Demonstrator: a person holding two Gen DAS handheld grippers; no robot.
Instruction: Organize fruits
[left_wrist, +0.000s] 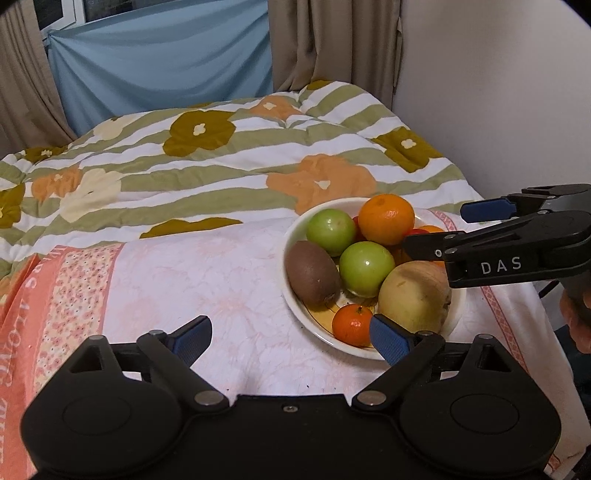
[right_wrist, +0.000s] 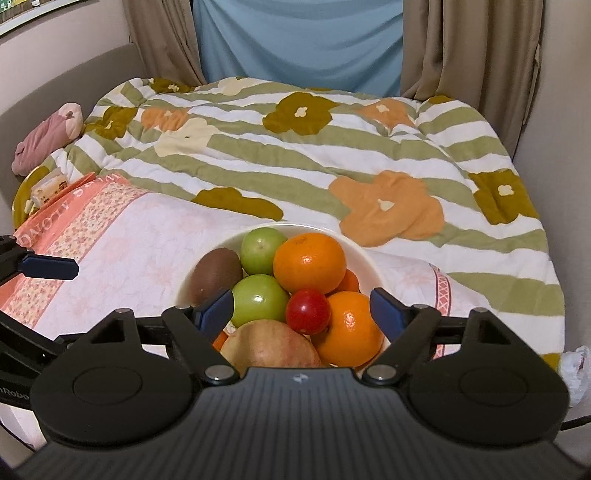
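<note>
A white bowl (left_wrist: 295, 225) (right_wrist: 365, 254) on a pink-white cloth holds a kiwi (left_wrist: 312, 272) (right_wrist: 214, 275), two green apples (left_wrist: 365, 267) (right_wrist: 258, 299), a big orange (left_wrist: 386, 219) (right_wrist: 309, 258), a small mandarin (left_wrist: 352, 325), a yellow-red apple (left_wrist: 415, 295) (right_wrist: 269, 347), a red tomato (right_wrist: 307, 311) and another orange (right_wrist: 351, 328). My left gripper (left_wrist: 291, 338) is open and empty over the cloth, its right finger at the bowl's near rim. My right gripper (right_wrist: 301, 314) is open and empty just above the fruit; it shows from the side in the left wrist view (left_wrist: 436, 230).
A striped, flowered quilt (left_wrist: 221, 166) (right_wrist: 314, 155) covers the bed behind the bowl. Curtains (left_wrist: 332, 44) and a blue sheet (left_wrist: 159, 55) hang at the back. A pink soft item (right_wrist: 48, 136) and a small pack (right_wrist: 50, 188) lie far left. A wall (left_wrist: 498, 92) is at the right.
</note>
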